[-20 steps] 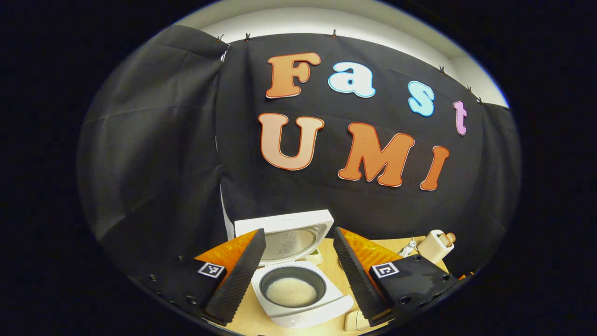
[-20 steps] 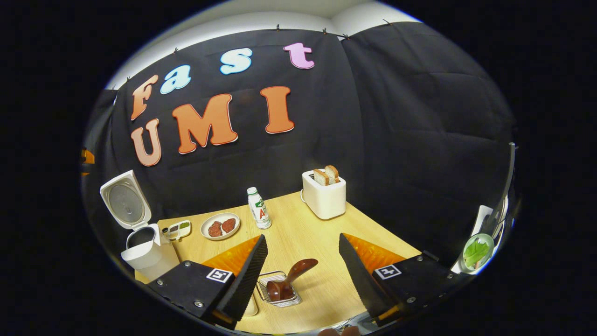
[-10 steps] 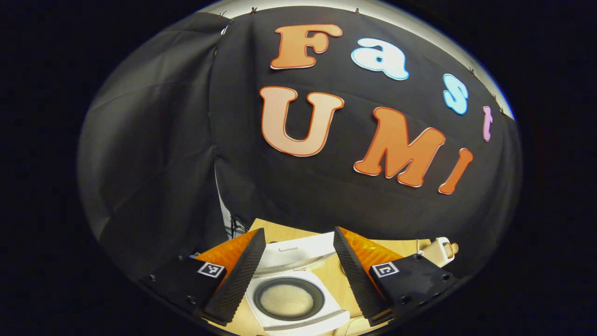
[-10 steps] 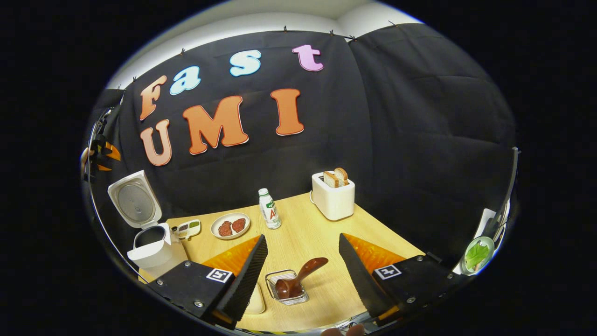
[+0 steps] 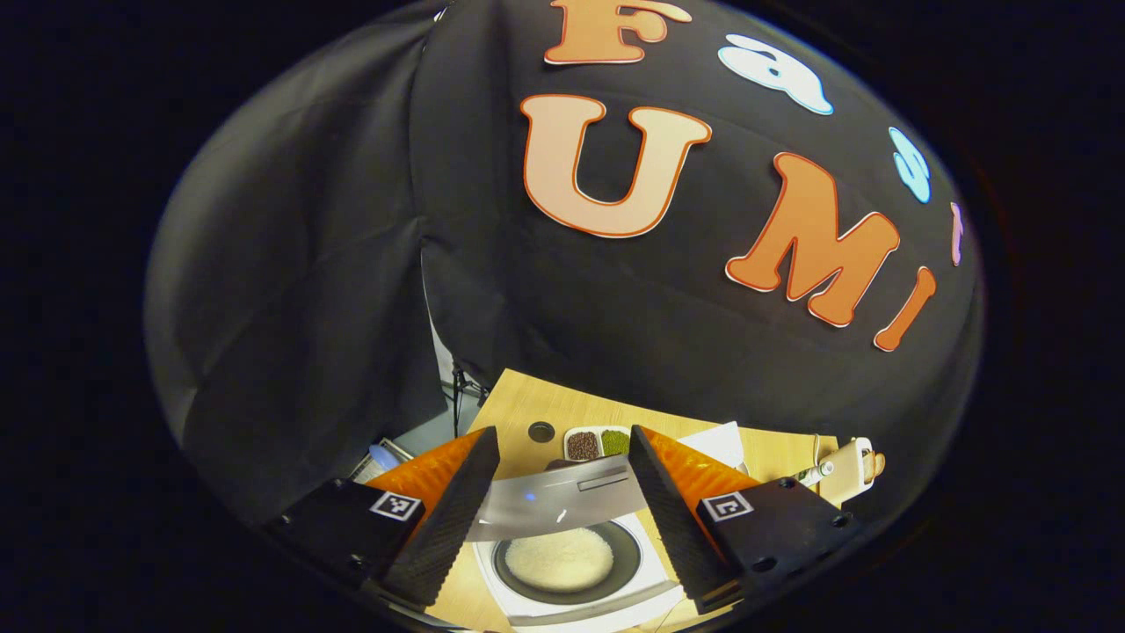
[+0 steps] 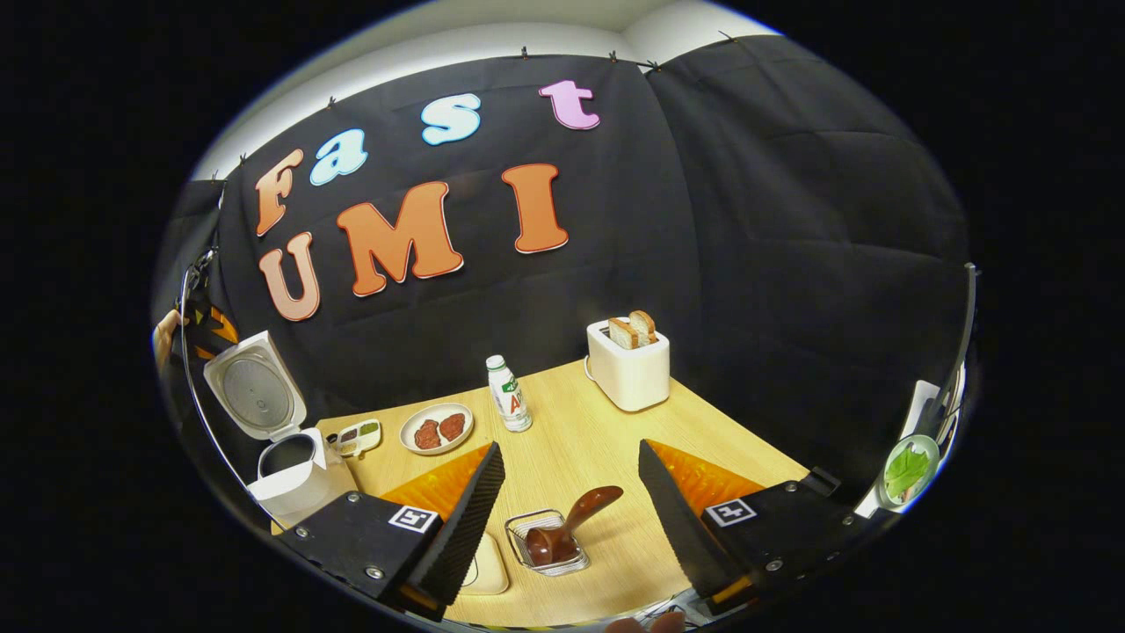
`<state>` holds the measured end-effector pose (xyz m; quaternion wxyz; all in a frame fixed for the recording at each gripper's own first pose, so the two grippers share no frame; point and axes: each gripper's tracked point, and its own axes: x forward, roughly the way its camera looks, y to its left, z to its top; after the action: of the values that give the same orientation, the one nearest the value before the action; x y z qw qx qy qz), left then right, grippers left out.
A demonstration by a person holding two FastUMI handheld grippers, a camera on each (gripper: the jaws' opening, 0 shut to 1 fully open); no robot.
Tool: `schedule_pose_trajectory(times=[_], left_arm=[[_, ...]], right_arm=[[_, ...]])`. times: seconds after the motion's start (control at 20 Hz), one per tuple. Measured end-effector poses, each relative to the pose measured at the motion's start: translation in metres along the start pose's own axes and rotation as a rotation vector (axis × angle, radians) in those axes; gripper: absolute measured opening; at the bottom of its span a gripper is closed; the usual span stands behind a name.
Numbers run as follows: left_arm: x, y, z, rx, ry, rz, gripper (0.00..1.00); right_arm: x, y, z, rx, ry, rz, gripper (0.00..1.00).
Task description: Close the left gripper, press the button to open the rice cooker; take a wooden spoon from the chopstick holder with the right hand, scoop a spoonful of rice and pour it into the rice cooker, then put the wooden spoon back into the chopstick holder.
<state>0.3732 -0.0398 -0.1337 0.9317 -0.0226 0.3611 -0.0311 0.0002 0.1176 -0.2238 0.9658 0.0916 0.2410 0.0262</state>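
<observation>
White rice cooker (image 5: 571, 563) sits directly below the left gripper (image 5: 562, 510), lid (image 5: 558, 499) raised, white rice visible in its dark inner pot (image 5: 562, 563); jaws spread wide, gripping nothing. Right gripper (image 6: 571, 519) likewise gapes, empty, above the pale wooden table (image 6: 571, 440). Between its fingers stands a small wire chopstick holder (image 6: 549, 543) with the dark brown wooden spoon (image 6: 571, 523) leaning in it, handle tilted right. Same cooker (image 6: 294, 470) at far left there, well apart from the holder.
</observation>
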Motion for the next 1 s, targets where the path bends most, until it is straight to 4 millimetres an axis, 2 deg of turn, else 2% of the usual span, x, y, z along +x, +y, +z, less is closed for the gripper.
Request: schedule_pose_trajectory(times=[0.2,0.35,0.55,0.9,1.0], left_arm=[[-0.011,-0.008,-0.018,0.078,0.011,-0.037,1.00],[-0.020,-0.012,-0.026,0.065,0.013,-0.061,1.00],[-0.031,-0.016,-0.049,0.053,0.044,-0.097,1.00],[-0.057,-0.035,-0.133,0.025,0.089,-0.192,1.00],[-0.058,-0.038,-0.159,0.028,0.090,-0.186,1.00]], right_arm=[[0.004,0.024,0.004,-0.012,-0.002,0.052,0.95],[0.008,0.042,0.008,-0.043,-0.010,0.089,0.95],[0.002,0.060,0.006,-0.049,-0.008,0.149,0.95],[-0.012,0.070,-0.001,-0.039,0.000,0.217,0.95],[-0.016,0.070,-0.004,-0.044,0.003,0.229,0.95]])
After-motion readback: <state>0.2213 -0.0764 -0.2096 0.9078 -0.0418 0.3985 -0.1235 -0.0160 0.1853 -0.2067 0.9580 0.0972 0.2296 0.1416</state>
